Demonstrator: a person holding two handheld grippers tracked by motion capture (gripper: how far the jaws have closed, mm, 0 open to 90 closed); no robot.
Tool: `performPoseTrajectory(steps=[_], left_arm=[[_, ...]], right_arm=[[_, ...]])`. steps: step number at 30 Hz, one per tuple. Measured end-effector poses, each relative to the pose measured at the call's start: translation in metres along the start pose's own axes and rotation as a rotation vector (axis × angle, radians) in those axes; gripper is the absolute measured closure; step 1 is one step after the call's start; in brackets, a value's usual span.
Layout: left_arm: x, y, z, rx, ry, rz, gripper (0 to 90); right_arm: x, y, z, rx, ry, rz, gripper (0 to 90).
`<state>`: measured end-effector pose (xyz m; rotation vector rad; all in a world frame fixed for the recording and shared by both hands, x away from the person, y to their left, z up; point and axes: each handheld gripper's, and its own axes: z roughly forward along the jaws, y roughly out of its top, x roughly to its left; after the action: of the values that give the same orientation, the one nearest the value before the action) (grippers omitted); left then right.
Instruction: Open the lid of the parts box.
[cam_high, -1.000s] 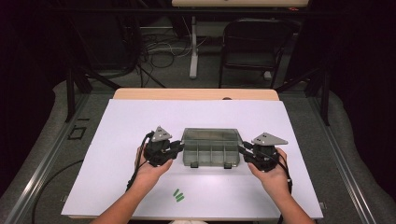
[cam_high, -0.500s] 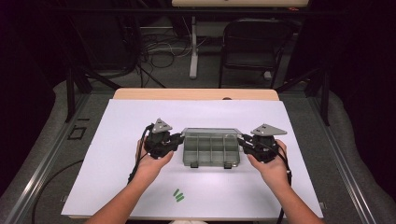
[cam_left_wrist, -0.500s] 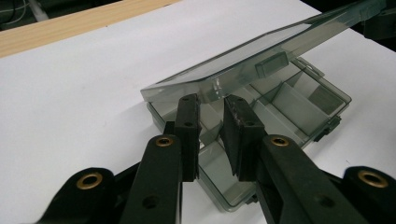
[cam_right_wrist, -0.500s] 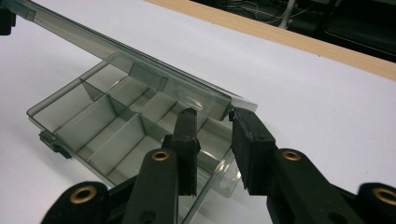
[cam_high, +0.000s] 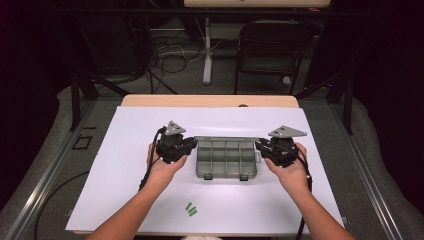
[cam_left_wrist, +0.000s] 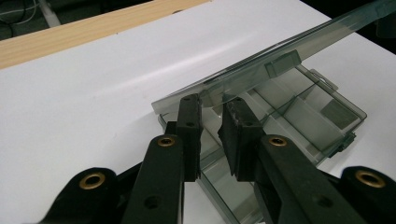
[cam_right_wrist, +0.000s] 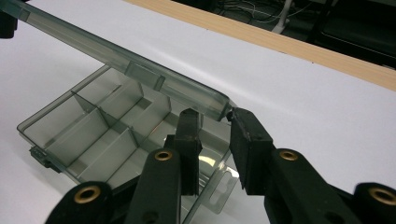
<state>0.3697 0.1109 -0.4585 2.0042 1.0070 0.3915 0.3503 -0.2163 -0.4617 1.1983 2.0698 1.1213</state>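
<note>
A smoky clear compartment box lies on the white sheet, and its empty compartments show. Its hinged lid is tilted up. My left gripper is at the box's left end. Its fingertips sit against the lid's end edge, and a narrow gap between the pads holds nothing. My right gripper mirrors it at the right end. There the lid's corner sits at the tips, above the gap. The right jaws have just closed slightly, with no pad pressing on the lid.
The white sheet covers a wooden table whose far edge shows. Two small green marks lie near the front edge. A chair, cables and frame legs stand in the dark behind the table.
The lid has swung up from nearly closed to well raised, so the compartments now show. Both hands have risen slightly and shifted toward the far side with it.
</note>
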Motion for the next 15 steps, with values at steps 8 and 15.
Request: performPoseTrajectory(steps=[8, 15], left_arm=[[0.003, 0.008, 0.003, 0.006, 0.010, -0.006, 78.0], [0.006, 0.013, 0.007, 0.006, 0.020, -0.010, 78.6]], right_arm=[[-0.003, 0.007, 0.003, 0.004, -0.008, 0.009, 74.8], [-0.005, 0.011, 0.006, 0.005, -0.012, 0.016, 75.8]])
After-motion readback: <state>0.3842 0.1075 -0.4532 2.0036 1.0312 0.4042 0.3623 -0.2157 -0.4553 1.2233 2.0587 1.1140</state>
